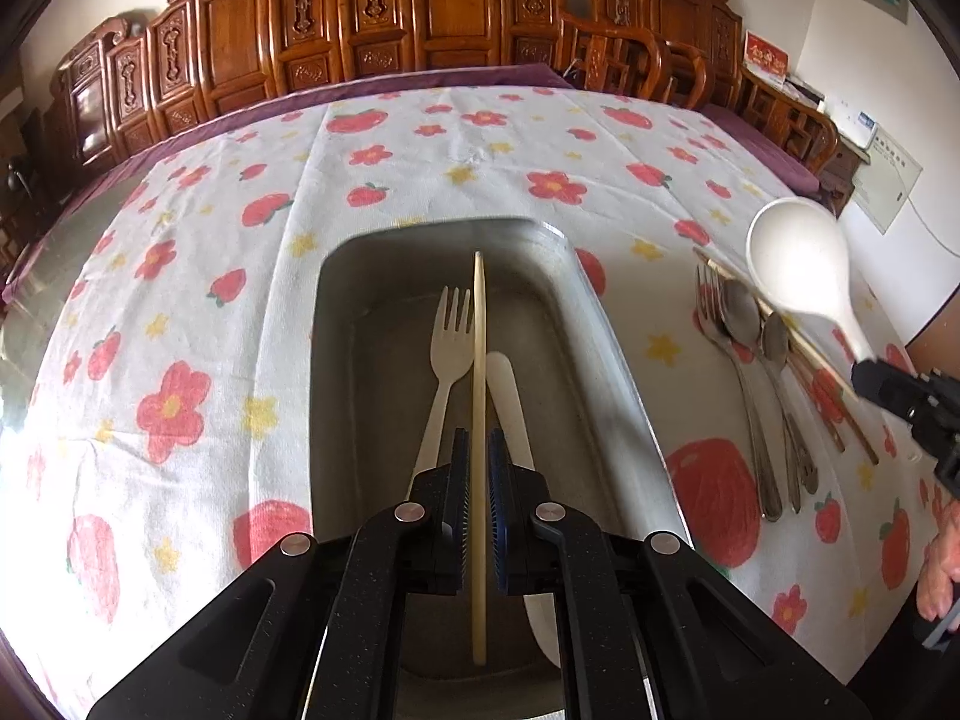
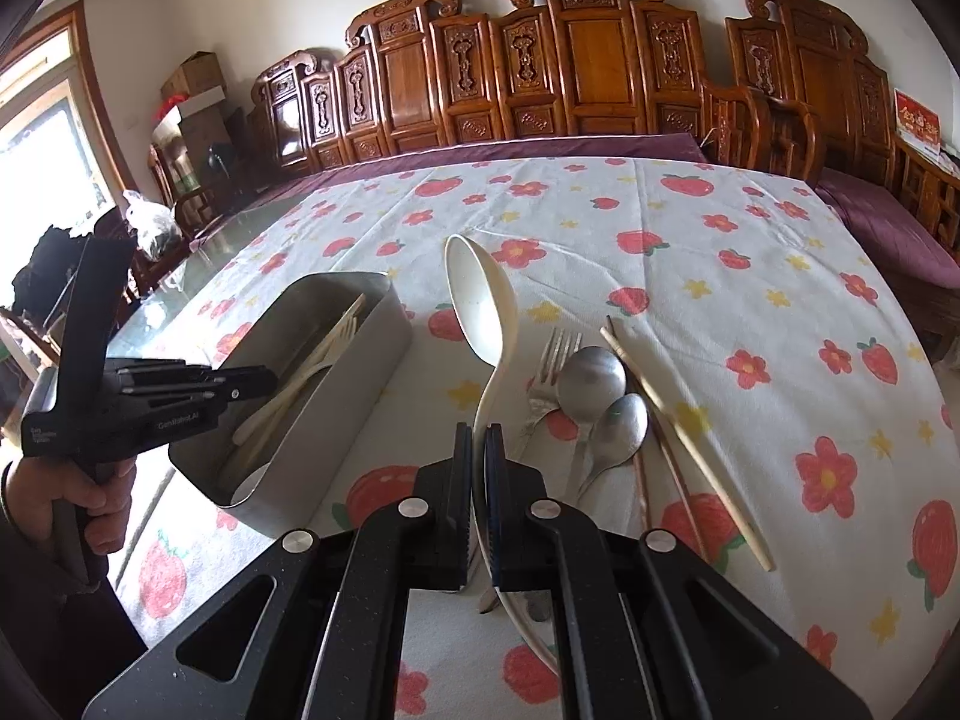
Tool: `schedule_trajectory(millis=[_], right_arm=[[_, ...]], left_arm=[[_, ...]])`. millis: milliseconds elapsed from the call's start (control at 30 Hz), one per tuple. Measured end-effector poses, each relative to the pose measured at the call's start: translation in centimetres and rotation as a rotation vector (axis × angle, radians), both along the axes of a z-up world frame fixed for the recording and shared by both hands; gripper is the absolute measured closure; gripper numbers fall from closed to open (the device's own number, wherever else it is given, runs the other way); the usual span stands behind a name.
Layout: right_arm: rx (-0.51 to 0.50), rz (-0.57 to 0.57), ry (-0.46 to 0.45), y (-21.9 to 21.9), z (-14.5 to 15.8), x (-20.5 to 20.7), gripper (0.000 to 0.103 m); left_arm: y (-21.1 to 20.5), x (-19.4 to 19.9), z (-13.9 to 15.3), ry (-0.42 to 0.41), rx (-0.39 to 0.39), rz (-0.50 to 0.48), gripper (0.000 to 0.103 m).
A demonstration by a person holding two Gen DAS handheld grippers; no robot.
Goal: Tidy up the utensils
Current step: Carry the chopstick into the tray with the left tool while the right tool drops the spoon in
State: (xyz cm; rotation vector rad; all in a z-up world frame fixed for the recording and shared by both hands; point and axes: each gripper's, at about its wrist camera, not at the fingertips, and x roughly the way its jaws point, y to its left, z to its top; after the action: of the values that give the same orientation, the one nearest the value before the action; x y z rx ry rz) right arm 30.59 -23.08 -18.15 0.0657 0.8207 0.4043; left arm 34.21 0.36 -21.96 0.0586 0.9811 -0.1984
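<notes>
My left gripper (image 1: 478, 450) is shut on a cream chopstick (image 1: 479, 360) and holds it over the open grey metal box (image 1: 336, 360), which holds a cream fork (image 1: 447, 354) and a cream knife (image 1: 504, 384). My right gripper (image 2: 478, 444) is shut on the handle of a white plastic spoon (image 2: 480, 300), held above the tablecloth; the spoon also shows in the left wrist view (image 1: 798, 264). On the cloth lie a metal fork (image 2: 549, 372), two metal spoons (image 2: 591, 384), and chopsticks (image 2: 684, 438). The box (image 2: 360, 360) is to the left of the right gripper.
The table has a white cloth with red flowers and strawberries (image 1: 180, 300). Carved wooden chairs (image 2: 570, 60) line the far side. The left gripper (image 2: 180, 387) and the hand holding it show at the left of the right wrist view.
</notes>
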Motion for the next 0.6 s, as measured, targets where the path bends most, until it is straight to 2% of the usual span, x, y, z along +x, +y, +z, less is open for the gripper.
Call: schedule_trajectory(millis=[133,233,467,600], right_arm=[[-0.015,0.026,0.003,1.3,0.1,-0.1,0.097],[-0.021,0.044,0.012,2.8,0.1,-0.2,0.097],[0.045,0.077,0.022,6.9,1.2,0.6,0.097],[0.043,0.105,0.035,10.1,1.2,1.6,0.097]], left_arm=[[0.5,-0.3,1.1,-0.036,-0.012,0.0,0.097],[1.2,-0.8,2.2,-0.075,-0.008,0.006,0.085],[4.0,-1.3,4.1,-0.13,-0.031,0.052,0.079],[5.6,-1.1,4.4,-0.137,-0.032,0.079,0.079]])
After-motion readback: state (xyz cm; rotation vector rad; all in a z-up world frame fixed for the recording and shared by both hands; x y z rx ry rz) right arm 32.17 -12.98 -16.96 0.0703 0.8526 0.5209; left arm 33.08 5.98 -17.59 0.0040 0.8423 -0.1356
